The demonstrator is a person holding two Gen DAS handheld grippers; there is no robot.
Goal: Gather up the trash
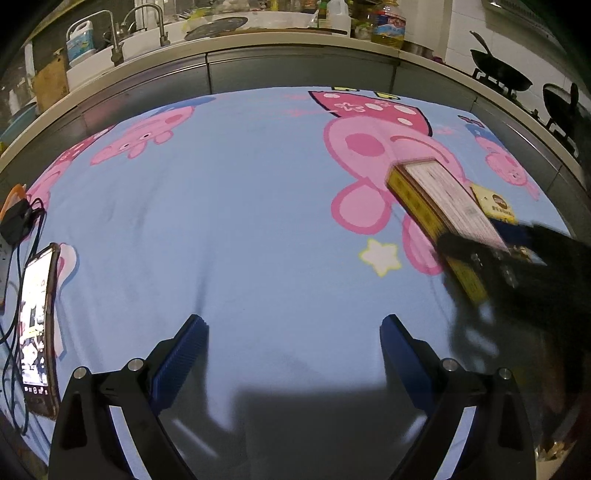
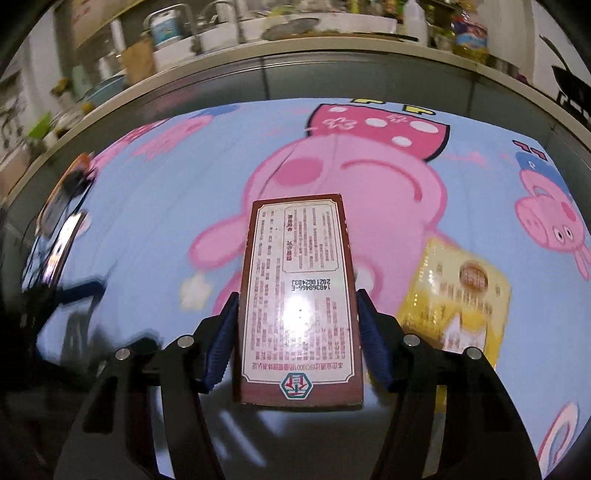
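My right tool [image 2: 295,328] is pinching the brown box [image 2: 299,295] above the blanket-covered surface [image 2: 147,229], beside the yellow packet [image 2: 458,295]. My left tool [image 1: 293,350] is hovering spread, holding nothing.

Before me: a blue cartoon-pig cloth [image 1: 229,206] over my worktop.
Behind: grey cabinet fronts [image 1: 295,74] under a pale kitchen counter [image 1: 258,42].
Right: white tiled wall [image 1: 465,22].
Light: dim.

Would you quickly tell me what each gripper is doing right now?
Left gripper: open, empty.
Right gripper: shut on the brown box.
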